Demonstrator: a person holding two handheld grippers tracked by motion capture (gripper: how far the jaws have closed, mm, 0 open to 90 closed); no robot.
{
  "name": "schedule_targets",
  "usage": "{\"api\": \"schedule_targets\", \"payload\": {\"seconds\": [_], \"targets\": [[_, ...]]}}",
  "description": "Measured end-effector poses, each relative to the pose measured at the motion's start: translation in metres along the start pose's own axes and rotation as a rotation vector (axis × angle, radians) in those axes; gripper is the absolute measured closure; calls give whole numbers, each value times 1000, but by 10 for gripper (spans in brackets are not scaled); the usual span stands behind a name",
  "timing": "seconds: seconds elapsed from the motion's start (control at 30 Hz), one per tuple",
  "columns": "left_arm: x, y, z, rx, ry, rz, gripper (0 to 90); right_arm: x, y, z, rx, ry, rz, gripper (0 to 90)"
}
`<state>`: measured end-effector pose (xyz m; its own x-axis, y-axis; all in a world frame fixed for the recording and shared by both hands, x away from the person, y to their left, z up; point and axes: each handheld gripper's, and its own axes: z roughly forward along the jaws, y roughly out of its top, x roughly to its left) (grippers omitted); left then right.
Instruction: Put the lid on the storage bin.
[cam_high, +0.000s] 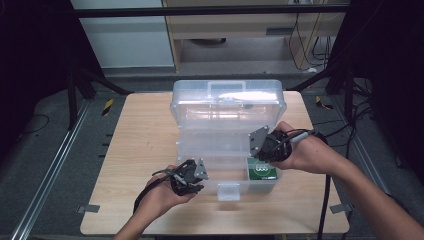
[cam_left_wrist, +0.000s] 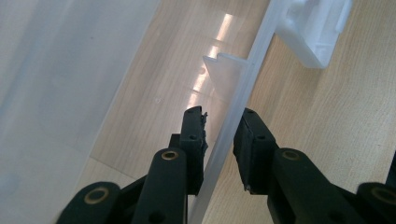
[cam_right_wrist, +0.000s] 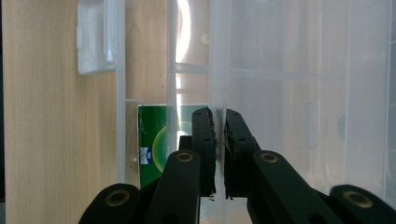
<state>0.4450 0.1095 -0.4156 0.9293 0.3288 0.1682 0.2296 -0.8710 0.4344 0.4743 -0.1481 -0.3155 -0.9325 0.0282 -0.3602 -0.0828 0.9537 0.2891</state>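
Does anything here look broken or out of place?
Only slightly: the left gripper has a ragged, chipped edge on one pad. The clear plastic box sits open and intact, a green packet lying inside.

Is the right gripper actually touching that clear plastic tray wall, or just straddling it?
Touching. In the right gripper view, the right gripper has both black jaws pressed flat against the thin translucent wall of the clear plastic inner tray, with no gap on either side.

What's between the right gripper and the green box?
Clear plastic. The right gripper is shut on a thin clear wall. The green box lies beside its jaws, partly behind a clear rib of the case.
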Motion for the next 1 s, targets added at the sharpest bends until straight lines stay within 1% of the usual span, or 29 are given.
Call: {"api": "schedule_targets", "payload": {"seconds": [0.07, 0.17, 0.33, 0.47, 0.5, 0.53, 0.57, 0.6, 0.67, 0.73, 0.87, 0.93, 0.97, 1.0], "targets": [[0, 0, 0, 0, 1, 5, 733, 0, -1, 1, -5, 11, 1, 847], [0, 0, 0, -1, 0, 3, 732, 0, 0, 1, -6, 10, -8, 847], [0, -1, 0, -6, 5, -2, 729, -1, 0, 0, -2, 6, -3, 845], [-1, -2, 0, -15, 7, -5, 724, -1, -1, 0, -3, 6, -9, 844], [-1, -2, -1, -19, 10, -9, 718, -1, -1, -1, -4, 5, -9, 843], [-1, -2, -1, -25, 13, -15, 656, -1, -1, -1, -7, 5, -9, 843], [-1, -3, -3, -34, 14, -22, 656, -1, -1, -1, -7, 5, -9, 843], [-1, -3, -6, -40, 7, -19, 641, 0, -2, -1, -7, 6, -8, 842], [-3, -4, -14, -76, 12, -28, 632, -1, -2, -1, -8, 6, -10, 842], [-4, -6, -21, -98, 20, -36, 592, -1, -2, -1, -6, 4, -10, 841], [-6, -10, -39, -149, 18, -53, 572, 0, -2, -1, -9, 1, -10, 839], [-6, -11, -47, -172, 12, -59, 565, 0, -2, -1, -9, 0, -9, 838], [-6, -12, -51, -185, 6, -68, 562, 0, -2, -1, -10, -1, -11, 838], [-4, -13, -55, -187, -5, -73, 559, 0, -2, -1, -10, -2, -8, 838]]}}
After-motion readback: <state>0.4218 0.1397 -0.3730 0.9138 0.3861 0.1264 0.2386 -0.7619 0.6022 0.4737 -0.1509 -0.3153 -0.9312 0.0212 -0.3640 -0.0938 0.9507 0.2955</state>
